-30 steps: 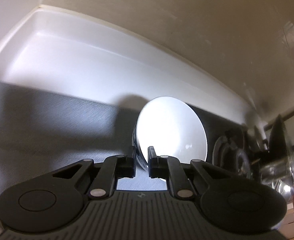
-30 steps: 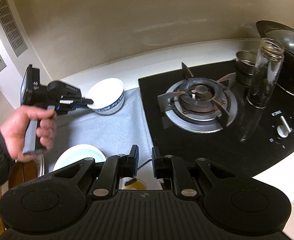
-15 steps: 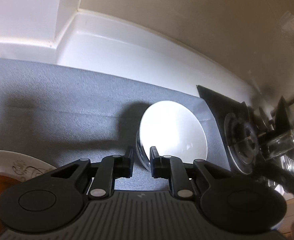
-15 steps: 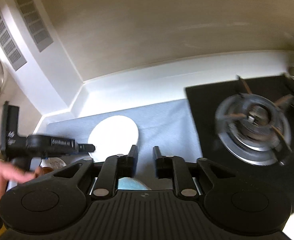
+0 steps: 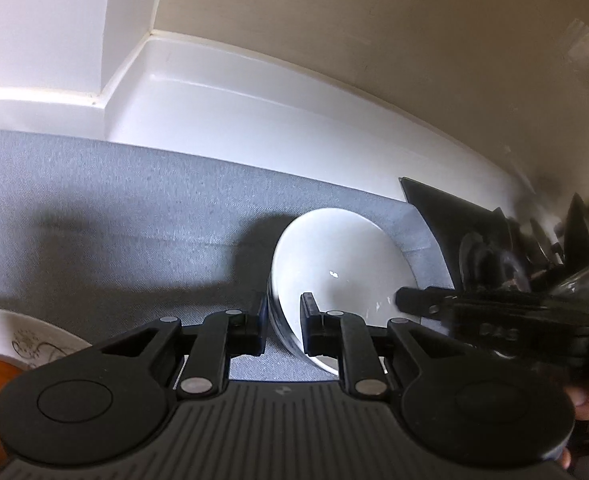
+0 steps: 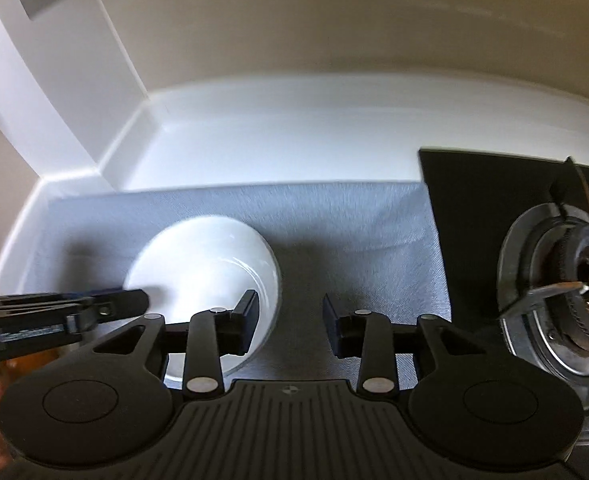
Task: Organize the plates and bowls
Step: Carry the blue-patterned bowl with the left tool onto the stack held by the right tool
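While the left tongs (image 5: pixel 281 322) stand nearly closed, their two pads pinch the near rim of a white bowl (image 5: pixel 342 276), one pad outside the wall and one inside. The bowl tilts with its opening facing away from these tongs and slightly to their right. The right tongs (image 6: pixel 290 320) are opening, with only bare cloth in the gap between their pads; their left finger lies over the bowl's right edge in that view, and whether it touches cannot be told. From the left wrist view the right tongs reach in from the right, their tip at the bowl's right rim.

Beneath both tongs lies a grey cloth mat (image 6: pixel 346 224) spread on a white worktop (image 6: pixel 278 140) that curves up into a beige wall (image 6: pixel 334 20). To the right of the tongs sits a black gas hob (image 6: pixel 486 208) with a round burner (image 6: pixel 574 280). To the lower left of the left tongs, a patterned white plate (image 5: pixel 22 336) shows at the frame edge.

Compared with a second ago, the right tongs have swung from over the hob to the bowl and widened, and the left tongs have carried the bowl back over the mat, nearer the plate.
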Available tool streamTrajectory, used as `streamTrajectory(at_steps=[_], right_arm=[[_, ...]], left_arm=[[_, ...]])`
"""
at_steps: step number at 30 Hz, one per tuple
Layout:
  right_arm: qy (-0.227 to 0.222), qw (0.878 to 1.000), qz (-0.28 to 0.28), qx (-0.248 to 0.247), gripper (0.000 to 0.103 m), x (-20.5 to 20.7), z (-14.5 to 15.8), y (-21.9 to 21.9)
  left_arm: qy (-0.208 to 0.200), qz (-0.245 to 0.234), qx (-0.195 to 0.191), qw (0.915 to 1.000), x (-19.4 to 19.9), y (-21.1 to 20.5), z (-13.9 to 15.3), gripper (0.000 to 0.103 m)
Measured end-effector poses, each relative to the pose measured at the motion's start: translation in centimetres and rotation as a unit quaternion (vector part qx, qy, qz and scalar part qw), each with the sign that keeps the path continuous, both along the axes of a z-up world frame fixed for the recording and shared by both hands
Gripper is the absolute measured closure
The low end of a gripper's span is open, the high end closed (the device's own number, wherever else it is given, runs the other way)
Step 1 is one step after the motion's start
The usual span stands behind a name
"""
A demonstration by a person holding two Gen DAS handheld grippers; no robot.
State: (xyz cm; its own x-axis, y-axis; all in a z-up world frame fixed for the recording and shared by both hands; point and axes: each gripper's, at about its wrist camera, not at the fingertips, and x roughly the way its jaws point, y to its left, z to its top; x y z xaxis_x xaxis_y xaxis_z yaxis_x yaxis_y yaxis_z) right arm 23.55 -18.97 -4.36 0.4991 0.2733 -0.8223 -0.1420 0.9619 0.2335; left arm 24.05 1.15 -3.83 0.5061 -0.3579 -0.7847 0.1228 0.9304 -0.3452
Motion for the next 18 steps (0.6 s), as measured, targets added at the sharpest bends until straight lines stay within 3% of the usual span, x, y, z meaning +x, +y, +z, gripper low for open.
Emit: streamTrajectory(at_steps=[9, 14, 16, 18], right_arm=[[0.029, 0.998, 0.051, 0.011, 0.066, 1.3, -1.6, 1.2], [0.023, 0.997, 0.073, 0.000, 0.080, 1.5, -1.7, 1.9], [0.021, 0.997, 0.073, -0.004, 0.091, 1.5, -1.7, 1.7], [0.023, 0.997, 0.070, 0.006, 0.091, 1.5, -1.6, 1.3]], left_arm=[[-0.002, 0.013, 0.009, 0.9999, -0.6, -0.8, -0.5, 0.087], [-0.004, 0.021, 0.018, 0.9996, -0.9, -1.2, -0.5, 0.087], [-0.006, 0.024, 0.021, 0.9995, -1.0, -1.3, -0.5, 0.087], [-0.008, 0.028, 0.021, 0.9994, -1.3, -1.3, -0.3, 0.087]])
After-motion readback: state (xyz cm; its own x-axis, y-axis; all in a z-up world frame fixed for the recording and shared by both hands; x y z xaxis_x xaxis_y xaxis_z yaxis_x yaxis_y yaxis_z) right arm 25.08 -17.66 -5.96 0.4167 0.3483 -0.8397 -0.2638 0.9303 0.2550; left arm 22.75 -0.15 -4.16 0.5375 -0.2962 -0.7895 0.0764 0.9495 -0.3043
